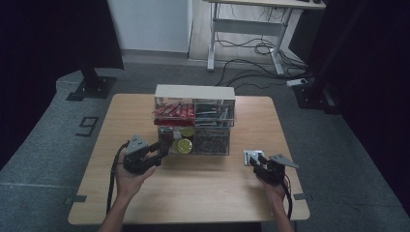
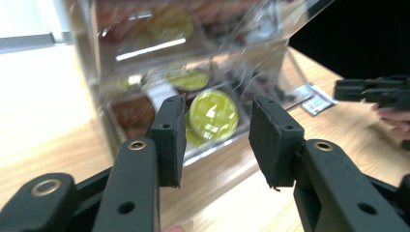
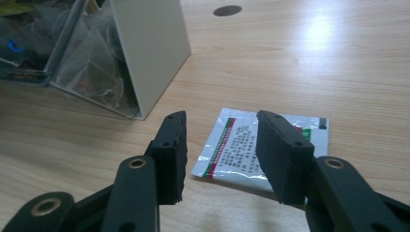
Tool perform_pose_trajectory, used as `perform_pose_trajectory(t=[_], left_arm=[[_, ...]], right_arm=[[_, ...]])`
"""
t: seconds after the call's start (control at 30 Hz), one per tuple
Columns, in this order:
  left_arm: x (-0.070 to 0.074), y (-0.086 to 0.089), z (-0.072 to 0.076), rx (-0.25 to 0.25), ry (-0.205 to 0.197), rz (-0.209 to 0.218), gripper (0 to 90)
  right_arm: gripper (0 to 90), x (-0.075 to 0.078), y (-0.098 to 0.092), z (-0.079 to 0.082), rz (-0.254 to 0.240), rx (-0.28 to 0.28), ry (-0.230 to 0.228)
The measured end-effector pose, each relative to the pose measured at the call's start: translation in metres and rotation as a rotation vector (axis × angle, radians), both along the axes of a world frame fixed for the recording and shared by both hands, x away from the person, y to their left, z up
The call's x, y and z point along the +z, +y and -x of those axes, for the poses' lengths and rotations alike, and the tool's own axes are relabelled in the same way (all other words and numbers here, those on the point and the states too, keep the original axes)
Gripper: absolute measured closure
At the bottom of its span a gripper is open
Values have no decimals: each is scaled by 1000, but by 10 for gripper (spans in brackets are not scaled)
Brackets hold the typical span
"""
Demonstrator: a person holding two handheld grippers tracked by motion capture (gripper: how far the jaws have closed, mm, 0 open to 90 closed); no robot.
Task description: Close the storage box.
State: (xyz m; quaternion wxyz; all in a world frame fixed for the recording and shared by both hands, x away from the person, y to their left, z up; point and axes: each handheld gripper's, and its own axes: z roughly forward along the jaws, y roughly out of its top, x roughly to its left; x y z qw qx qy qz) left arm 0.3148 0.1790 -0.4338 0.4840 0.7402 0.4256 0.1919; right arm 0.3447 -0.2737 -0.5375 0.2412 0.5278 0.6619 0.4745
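Pale wood grain covers the bench (image 1: 193, 193), where a clear plastic organiser (image 1: 195, 121) with two tiers stands toward the far middle. Its upper tier holds red packets (image 1: 174, 110) on the left and dark ones on the right; its lower tier holds round yellow-green capsules (image 1: 183, 145) at the near left. The left gripper (image 1: 162, 151) sits just beside the organiser's near left corner, its fingers (image 2: 169, 140) released and standing apart with nothing between them; in the left gripper view they frame a yellow-green capsule (image 2: 214, 115) that lies behind the clear front wall, not touched. Well apart, at the right of the bench, a white foil sachet (image 1: 253, 156) with red and green print lies flat, near the organiser's near right corner. The right gripper (image 1: 257, 163) rests just at the near side of the sachet, its fingers (image 3: 174, 154) also parted, straddling the sachet's (image 3: 232, 150) near edge without pressing on it.
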Motion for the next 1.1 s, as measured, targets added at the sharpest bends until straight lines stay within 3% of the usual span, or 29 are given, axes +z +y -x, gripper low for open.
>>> perform_pose_trajectory(t=[0.27, 0.4, 0.5, 0.6, 1.1], left_arm=[[-38, 13, 4, 26, 67, -37, 547], [-52, 19, 4, 40, 94, -35, 546], [-60, 21, 3, 48, 110, -71, 538], [-68, 23, 4, 55, 124, -76, 538], [-76, 25, 5, 64, 142, -89, 517]], right_arm=[[519, 0, 2, 4, 6, 43, 0], [513, -1, 3, 5, 18, 58, 2], [509, -2, 4, 6, 24, 68, 7], [504, -4, 3, 8, 34, 77, 14], [488, -4, 2, 8, 33, 84, 14]])
